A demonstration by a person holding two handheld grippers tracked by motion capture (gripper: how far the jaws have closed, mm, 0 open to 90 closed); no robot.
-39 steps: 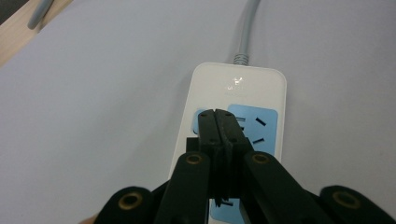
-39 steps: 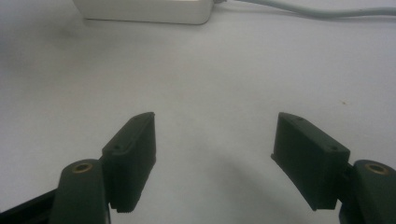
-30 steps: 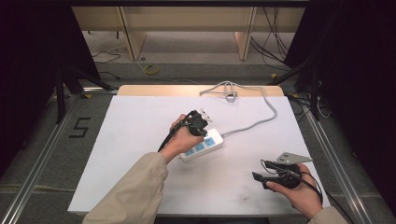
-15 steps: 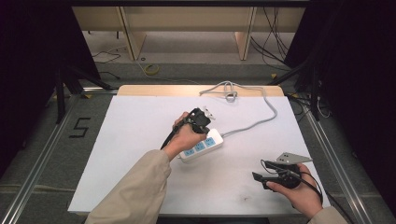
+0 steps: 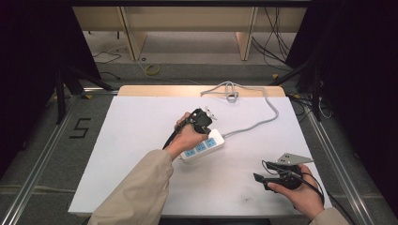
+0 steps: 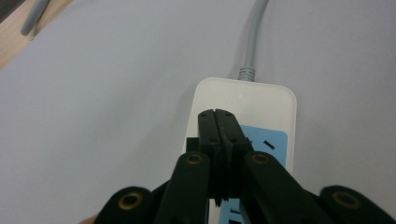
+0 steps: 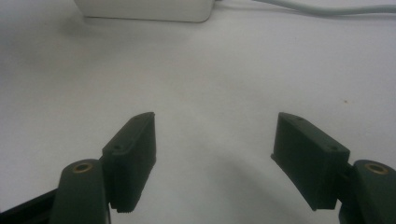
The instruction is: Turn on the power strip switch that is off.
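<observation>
Left hand-held gripper (image 6: 218, 122) clamped shut, empty, tips over power strip (image 6: 245, 109), likely to press switch. Right hand-held gripper (image 7: 212, 158) gaping, empty, idling on bench (image 5: 141, 126).

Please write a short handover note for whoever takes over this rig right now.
Left gripper: shut, nothing between its jaws, tips over the cord end of the power strip; contact unclear.
Right gripper: open, empty, near the table's front right corner.
Power strip: flat mid-table, nothing plugged in; its grey cord runs to the far edge.
Done: nothing visible yet.
Left: probably pressing or shifting the strip.
</observation>
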